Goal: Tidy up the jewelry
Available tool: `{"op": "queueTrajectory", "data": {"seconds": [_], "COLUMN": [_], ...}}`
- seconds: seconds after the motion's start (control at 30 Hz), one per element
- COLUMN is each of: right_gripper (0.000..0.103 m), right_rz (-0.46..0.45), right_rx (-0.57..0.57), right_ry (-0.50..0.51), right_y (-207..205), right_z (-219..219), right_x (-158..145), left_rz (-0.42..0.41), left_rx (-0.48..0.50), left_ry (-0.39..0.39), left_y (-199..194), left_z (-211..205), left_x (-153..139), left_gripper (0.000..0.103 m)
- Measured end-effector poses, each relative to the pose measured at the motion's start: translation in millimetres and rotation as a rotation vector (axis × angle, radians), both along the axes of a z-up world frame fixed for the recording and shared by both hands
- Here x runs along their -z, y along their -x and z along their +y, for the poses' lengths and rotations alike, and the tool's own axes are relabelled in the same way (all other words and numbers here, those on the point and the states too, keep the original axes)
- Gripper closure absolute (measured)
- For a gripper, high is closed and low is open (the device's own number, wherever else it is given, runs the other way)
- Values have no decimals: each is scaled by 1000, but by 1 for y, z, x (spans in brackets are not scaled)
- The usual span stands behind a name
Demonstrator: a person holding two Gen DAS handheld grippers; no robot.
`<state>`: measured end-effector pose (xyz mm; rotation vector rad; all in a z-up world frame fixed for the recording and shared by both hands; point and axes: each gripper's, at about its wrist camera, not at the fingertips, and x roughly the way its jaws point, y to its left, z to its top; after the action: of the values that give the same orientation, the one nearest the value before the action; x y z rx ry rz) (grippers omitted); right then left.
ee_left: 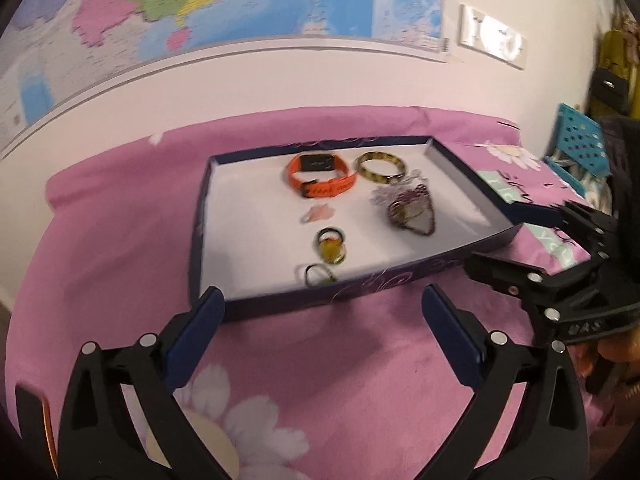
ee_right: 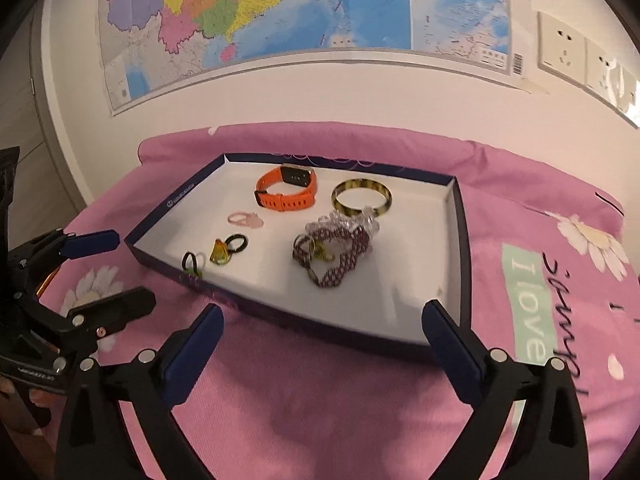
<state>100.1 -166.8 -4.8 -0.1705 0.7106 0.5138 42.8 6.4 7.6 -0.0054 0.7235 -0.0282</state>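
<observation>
Left gripper (ee_left: 320, 316) jaws spread wide, nothing between the blue pads; same for the right gripper (ee_right: 322, 332), spread wide and empty. Both sit over the pink floral cloth (ee_left: 340, 360), just short of the shallow navy tray (ee_left: 404, 276) with its white floor. Tray's near wall lies straight ahead of the left gripper, its near left corner just past the left fingertip; from the right wrist view the tray's near right corner sits just beyond the right fingertip. All jewelry is inside the tray, none in either gripper. Ahead of the left gripper, nearest first: a small dark ring (ee_left: 316, 274) against the near wall, then a ring with a yellow stone (ee_left: 332, 246), then a small pink piece (ee_left: 316, 214), and at the far end the orange watch (ee_left: 320, 178). Ahead and right: a dark red woven bracelet (ee_left: 414, 210) touching a clear beaded one (ee_right: 344, 222), with a tortoiseshell bangle (ee_left: 380, 166) beyond them beside the watch. Right gripper shows at the right edge of the left wrist view, beside the tray's right corner. Wall map (ee_right: 300, 8) behind.
</observation>
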Motion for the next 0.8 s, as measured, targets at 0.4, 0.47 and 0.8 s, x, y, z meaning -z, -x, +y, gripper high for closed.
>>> {"op": "queueTrajectory", "data": {"seconds": [0.4,0.47,0.8], "right_gripper": [7,7,7], "right_rz": [-14,-6,7], "right_rx": [3,1,-2], "right_ry": [-11,-15,-16], "right_y": [25,26,31], "right_z": [-4,-4,-5], "right_x": [0,2,3], "left_rz": [1,1,-4], "left_rx": [-84,-98,-114], "left_ry": [12,14,18], "left_y": [22,24,31], "left_z": [-1,0,0], "left_x": [2,2,0], "left_gripper": [6,6,6]}}
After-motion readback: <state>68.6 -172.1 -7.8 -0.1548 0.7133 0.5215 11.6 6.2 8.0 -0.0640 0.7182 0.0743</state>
